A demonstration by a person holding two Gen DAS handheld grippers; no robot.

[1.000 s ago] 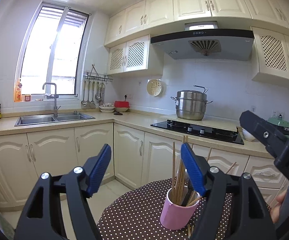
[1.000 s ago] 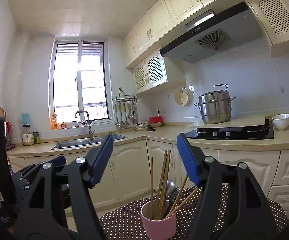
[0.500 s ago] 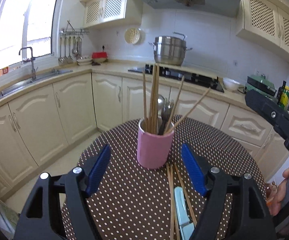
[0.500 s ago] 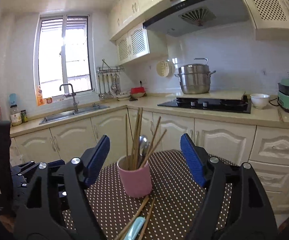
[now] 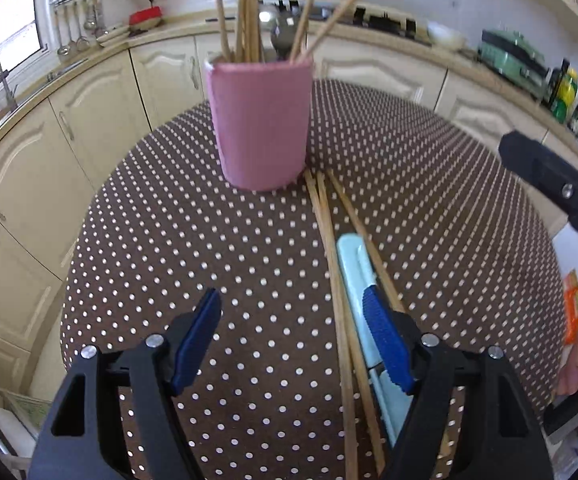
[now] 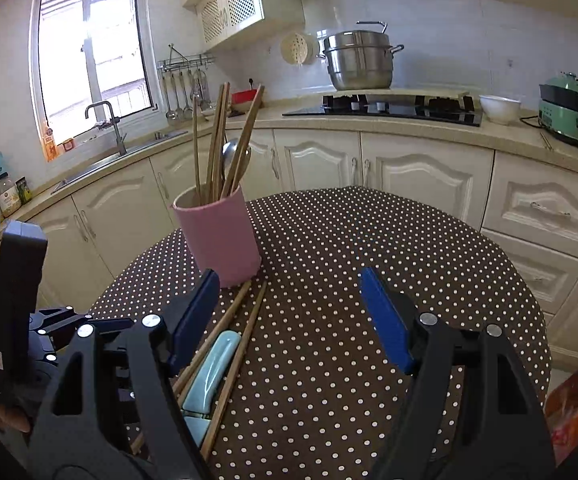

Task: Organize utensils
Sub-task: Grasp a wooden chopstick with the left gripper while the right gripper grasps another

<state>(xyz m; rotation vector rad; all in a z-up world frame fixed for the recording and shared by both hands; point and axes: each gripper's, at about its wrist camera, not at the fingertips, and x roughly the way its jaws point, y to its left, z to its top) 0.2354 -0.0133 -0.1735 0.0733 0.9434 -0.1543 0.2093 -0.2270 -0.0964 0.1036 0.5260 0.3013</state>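
Left hand-held gripper [image 5: 293, 340] agape, right hand-held gripper [image 6: 289, 312] agape, only its view shows window [image 6: 89, 64]

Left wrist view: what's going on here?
A person with a gripper in each hand is tidying utensils on a dotted table. Both the left gripper and right gripper are open and hold nothing. A pink cup already holds chopsticks and a spoon. Loose chopsticks and a light blue utensil lie flat in front of it, under the left gripper's right finger. Nothing is grasped yet.
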